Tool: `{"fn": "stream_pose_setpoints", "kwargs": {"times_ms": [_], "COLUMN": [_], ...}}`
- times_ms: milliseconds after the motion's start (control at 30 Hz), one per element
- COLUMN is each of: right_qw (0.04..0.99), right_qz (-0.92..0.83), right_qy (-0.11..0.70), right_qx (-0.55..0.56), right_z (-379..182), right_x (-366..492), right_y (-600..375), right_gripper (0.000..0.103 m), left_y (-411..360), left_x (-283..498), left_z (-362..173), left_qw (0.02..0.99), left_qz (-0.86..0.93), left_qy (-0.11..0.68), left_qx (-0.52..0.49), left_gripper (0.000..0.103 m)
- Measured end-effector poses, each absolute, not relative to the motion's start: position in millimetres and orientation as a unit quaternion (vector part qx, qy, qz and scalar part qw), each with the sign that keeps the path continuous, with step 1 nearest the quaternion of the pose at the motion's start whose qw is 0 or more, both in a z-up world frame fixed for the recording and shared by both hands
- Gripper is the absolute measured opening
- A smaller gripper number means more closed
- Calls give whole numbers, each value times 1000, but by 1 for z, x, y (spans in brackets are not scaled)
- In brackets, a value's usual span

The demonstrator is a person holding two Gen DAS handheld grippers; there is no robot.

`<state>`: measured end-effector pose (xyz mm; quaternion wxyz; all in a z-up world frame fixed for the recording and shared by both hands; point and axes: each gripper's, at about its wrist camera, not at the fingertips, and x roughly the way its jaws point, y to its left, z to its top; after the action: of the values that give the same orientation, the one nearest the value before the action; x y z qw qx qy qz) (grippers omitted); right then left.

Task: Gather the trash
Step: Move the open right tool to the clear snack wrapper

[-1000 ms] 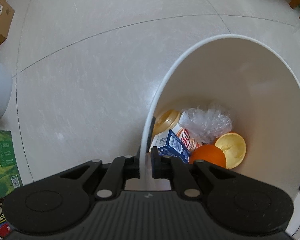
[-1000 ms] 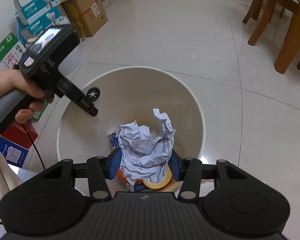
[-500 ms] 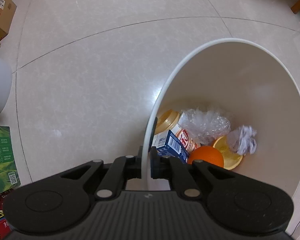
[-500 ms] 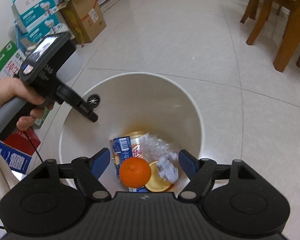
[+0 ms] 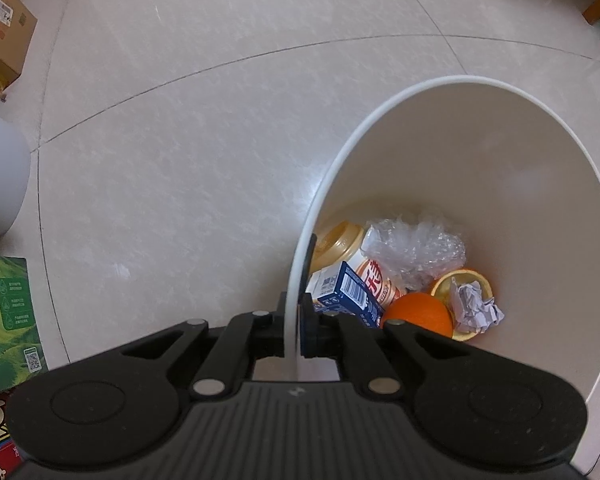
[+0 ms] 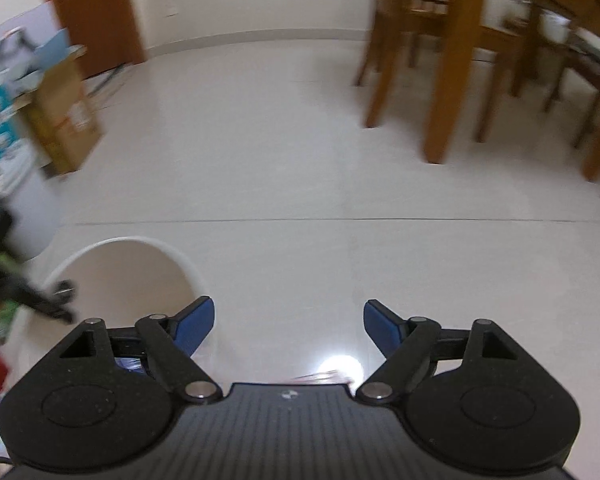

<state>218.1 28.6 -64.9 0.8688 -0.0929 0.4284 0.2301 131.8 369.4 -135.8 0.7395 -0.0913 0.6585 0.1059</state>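
White bin holds the trash while the empty tongs swing off.

Crumpled paper (image 5: pixel 476 306) lies at the bottom of the white bin (image 5: pixel 540 184), against an orange (image 5: pixel 420 314), a yellow lid, a blue carton (image 5: pixel 348 292) and clear plastic wrap. Left tongs (image 5: pixel 294 320) are pinched shut on the bin's rim (likely to steady it for drops). Right tongs (image 6: pixel 288 326) are opening wide with nothing between them, aimed over bare floor (image 6: pixel 340 168) towards chair legs, probably seeking more litter.
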Motion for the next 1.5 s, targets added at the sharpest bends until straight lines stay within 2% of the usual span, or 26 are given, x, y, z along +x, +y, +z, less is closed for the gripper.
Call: {"fn": "stream_pose_setpoints", "kwargs": {"times_ms": [167, 333, 467, 833, 1100, 1167, 1233, 1300, 1367, 1433, 1500], "right_qw": [874, 832, 798, 788, 777, 784, 785, 788, 790, 792, 795], "right_qz": [173, 146, 132, 108, 101, 101, 103, 103, 103, 103, 104], "right_qy": [445, 532, 588, 606, 620, 612, 610, 605, 603, 602, 598], "right_qx": [-86, -61, -1, 4, 28, 29, 37, 45, 40, 27, 20], "right_z": [-127, -229, -284, -344, -370, -370, -372, -370, -365, -360, -351], "right_x": [245, 260, 267, 285, 287, 287, 286, 286, 286, 287, 285], "right_y": [-21, -38, -33, 31, 32, 29, 27, 23, 21, 18, 15], "right_gripper": [90, 90, 89, 89, 88, 79, 62, 51, 47, 36, 33], "left_y": [369, 369, 369, 368, 367, 368, 368, 368, 368, 368, 369], "left_x": [131, 131, 132, 132, 132, 132, 132, 132, 132, 131, 131], "left_z": [-135, -135, -135, -138, -139, -139, -139, -139, -139, -139, -139], "left_qw": [742, 741, 740, 739, 739, 739, 740, 740, 740, 741, 740], "left_qz": [108, 107, 106, 106, 105, 105, 104, 105, 104, 103, 102], "left_qy": [656, 657, 658, 660, 660, 660, 660, 660, 659, 659, 659], "left_qx": [-91, -90, -88, -85, -84, -84, -84, -84, -84, -84, -85], "left_gripper": [1, 1, 1, 2, 2, 2, 2, 2, 2, 2, 2]}}
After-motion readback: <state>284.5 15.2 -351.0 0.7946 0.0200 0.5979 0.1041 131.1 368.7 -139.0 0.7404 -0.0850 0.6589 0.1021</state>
